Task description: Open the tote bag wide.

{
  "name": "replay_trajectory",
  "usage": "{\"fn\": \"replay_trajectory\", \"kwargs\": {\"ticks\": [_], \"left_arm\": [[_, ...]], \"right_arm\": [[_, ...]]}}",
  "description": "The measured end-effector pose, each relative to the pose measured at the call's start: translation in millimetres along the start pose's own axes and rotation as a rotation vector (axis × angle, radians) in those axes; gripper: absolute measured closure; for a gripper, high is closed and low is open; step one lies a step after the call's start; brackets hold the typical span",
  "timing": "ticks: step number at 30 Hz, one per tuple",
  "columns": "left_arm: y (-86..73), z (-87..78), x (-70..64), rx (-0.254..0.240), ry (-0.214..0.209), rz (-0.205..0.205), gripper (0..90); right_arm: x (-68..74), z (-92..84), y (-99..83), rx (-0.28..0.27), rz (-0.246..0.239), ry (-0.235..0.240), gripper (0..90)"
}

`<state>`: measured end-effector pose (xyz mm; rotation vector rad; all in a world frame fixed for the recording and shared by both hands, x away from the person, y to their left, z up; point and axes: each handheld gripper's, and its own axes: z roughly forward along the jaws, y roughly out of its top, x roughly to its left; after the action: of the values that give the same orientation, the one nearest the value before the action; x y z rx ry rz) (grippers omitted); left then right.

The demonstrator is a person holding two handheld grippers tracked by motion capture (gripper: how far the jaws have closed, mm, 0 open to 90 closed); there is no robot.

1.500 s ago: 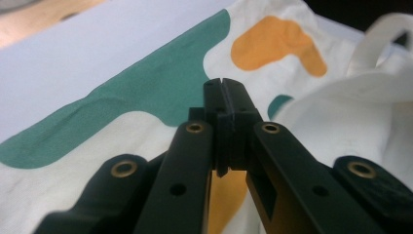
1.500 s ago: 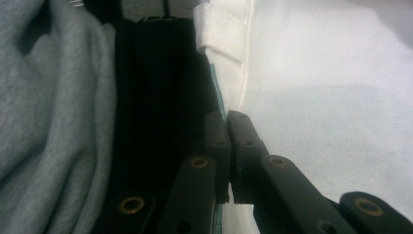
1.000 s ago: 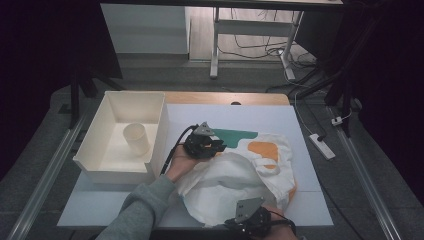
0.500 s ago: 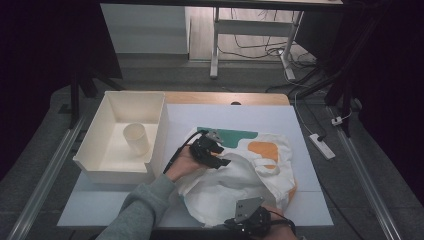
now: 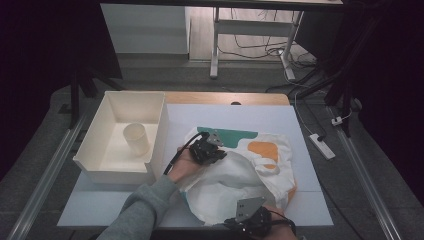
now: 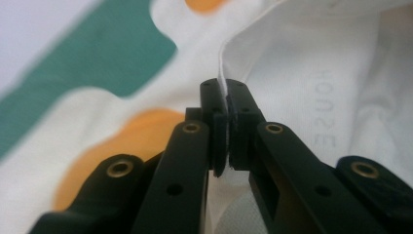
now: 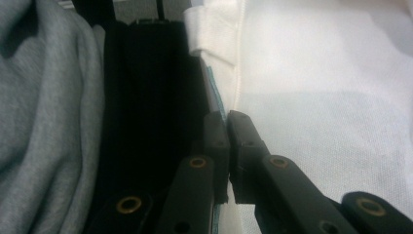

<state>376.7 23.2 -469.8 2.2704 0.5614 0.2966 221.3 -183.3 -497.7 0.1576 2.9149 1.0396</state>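
High view: white bag (image 5: 235, 175) with teal and orange patches lies mid-table, right of the tray (image 5: 95, 165). Left gripper (image 5: 216, 152) has just closed, pinching a fabric edge on the bag's far-left part; right gripper (image 5: 245, 226) clamps the near hem.

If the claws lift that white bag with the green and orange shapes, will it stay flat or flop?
Probably flop: the cloth bag already lies in soft folds. Likely light, since the left claw pinches just a thin edge. It shouldn't roll.
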Motion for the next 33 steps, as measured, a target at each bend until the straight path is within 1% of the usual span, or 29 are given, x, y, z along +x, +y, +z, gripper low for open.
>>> {"fn": "replay_trajectory", "kwargs": {"ticks": [2,3,4,5,6,7,8,9,11,13,14,16,18,20,22,23,25,26,28,31,33], "left_arm": [[0.7,-7.1,1.1,-0.055,0.037,-0.015,86.8],[0.8,-9.7,1.2,-0.075,0.057,-0.021,86.9],[1.0,-11.5,1.3,-0.089,0.079,-0.025,87.0],[1.0,-12.8,1.0,-0.104,0.100,-0.026,87.0],[1.1,-14.0,0.6,-0.117,0.119,-0.029,87.0],[1.1,-15.2,0.6,-0.132,0.132,-0.033,87.1],[1.0,-16.6,0.8,-0.144,0.143,-0.038,87.1],[1.0,-17.7,1.4,-0.149,0.146,-0.043,87.2],[0.1,-18.2,3.5,-0.148,0.134,-0.059,87.2],[-1.0,-16.7,5.1,-0.143,0.131,-0.064,87.2],[-1.3,-15.5,5.6,-0.140,0.127,-0.068,87.1],[-2.3,-13.4,6.2,-0.137,0.127,-0.072,87.1],[-3.2,-12.3,7.2,-0.136,0.122,-0.079,87.1],[-4.1,-10.9,7.9,-0.135,0.121,-0.085,87.0],[-5.1,-9.0,8.2,-0.134,0.120,-0.089,86.9],[-5.4,-8.6,8.2,-0.136,0.121,-0.093,86.8],[-5.3,-9.3,8.3,-0.143,0.126,-0.095,86.8],[-5.2,-9.9,8.4,-0.145,0.127,-0.095,86.8],[-5.4,-10.3,9.1,-0.148,0.131,-0.099,86.7],[-6.2,-11.1,12.0,-0.154,0.145,-0.116,86.7],[-6.9,-12.4,14.0,-0.158,0.158,-0.126,86.7]], "right_arm": [[1.2,-2.3,1.3,-0.020,-0.005,0.011,88.0],[1.7,-2.8,1.9,-0.024,-0.005,0.017,88.1],[3.8,-2.8,3.4,-0.032,-0.009,0.035,88.3],[3.8,-2.8,3.4,-0.032,-0.009,0.035,88.3],[5.8,-2.8,4.9,-0.035,-0.013,0.046,88.3],[11.2,-2.9,9.2,-0.047,-0.026,0.082,88.4],[11.2,-2.9,9.2,-0.047,-0.026,0.082,88.4],[14.4,-3.5,11.6,-0.052,-0.037,0.105,88.4],[21.1,-2.5,15.5,-0.057,-0.056,0.138,88.4],[23.8,0.8,16.4,-0.032,-0.075,0.120,88.4],[22.8,2.8,15.4,-0.020,-0.076,0.119,88.3],[19.2,5.9,12.4,-0.016,-0.058,0.120,88.2],[17.3,7.0,10.8,-0.012,-0.052,0.112,88.2],[17.2,8.1,10.3,-0.010,-0.063,0.092,88.1],[17.5,10.0,10.0,0.006,-0.073,0.079,88.0],[17.4,11.2,9.6,0.020,-0.079,0.067,88.1],[16.1,13.7,7.9,0.051,-0.089,0.020,88.1],[14.1,14.0,7.1,0.058,-0.084,0.010,88.1],[8.8,11.9,6.3,0.048,-0.064,0.008,88.1],[-1.7,6.9,3.3,0.035,-0.035,-0.015,88.1],[-11.6,1.9,-0.6,0.024,0.002,-0.038,88.1]]}}
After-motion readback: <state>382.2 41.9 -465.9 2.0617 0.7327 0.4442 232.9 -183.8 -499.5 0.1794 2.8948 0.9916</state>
